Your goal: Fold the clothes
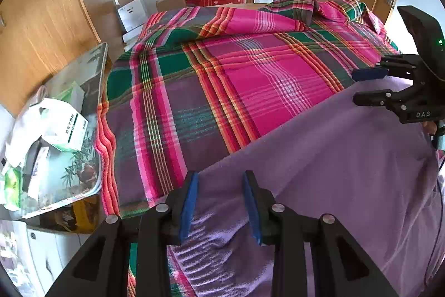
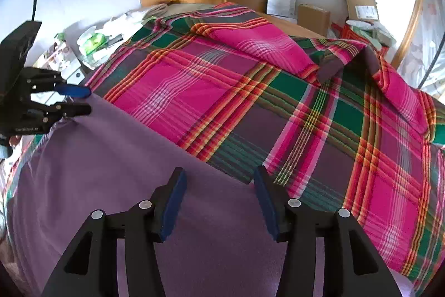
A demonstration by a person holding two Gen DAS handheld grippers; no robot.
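Two grippers hang over the far edge of a lilac garment [image 1: 333,157] that lies spread on a plaid bedcover [image 1: 222,80], and both have their fingers parted with nothing between them. Our left gripper [image 1: 221,202] sits above the garment's left corner; our right gripper [image 2: 219,202] is over the right corner, just at the line where lilac meets plaid.

The main risk we see is pinching the bedcover along with the garment — the edge lies flat on it, so a deep bite would lift both. A shallow bite could let the soft cloth slip out mid-fold. Uneven lifting by the two sides would skew the crease.

The garment looks like thin, soft knit — mostly smooth, with fine ripples near the left corner and a straight far edge.
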